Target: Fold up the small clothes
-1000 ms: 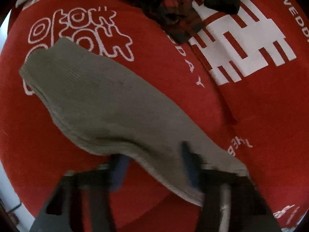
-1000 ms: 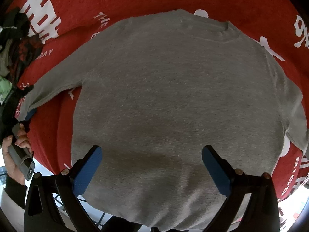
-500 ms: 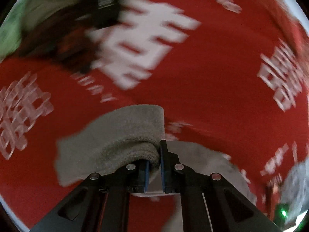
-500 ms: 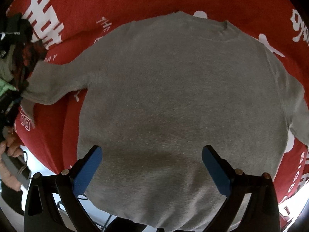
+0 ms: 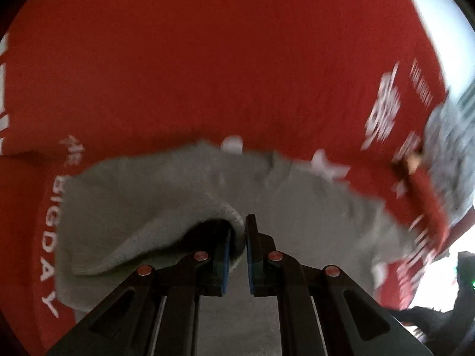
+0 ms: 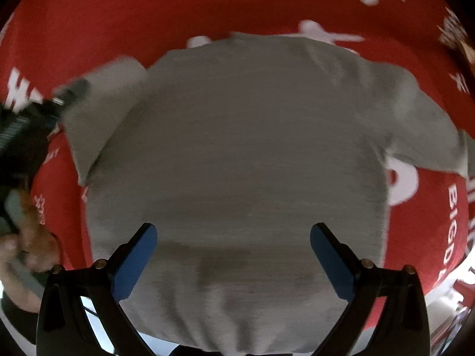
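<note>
Sweater flat on the red cloth, left sleeve pinched.
My left gripper holds the cuff at frame left; my right gripper hangs wide over the hem.

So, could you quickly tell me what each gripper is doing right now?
Left gripper: closed on the cuff of the grey sweater's sleeve.
Right gripper: open, holding nothing, above the sweater's body.

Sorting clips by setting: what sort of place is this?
Likely a home folding table: a grey sweater spread on a red printed tablecloth, its sleeve pinched by the left tool.
</note>
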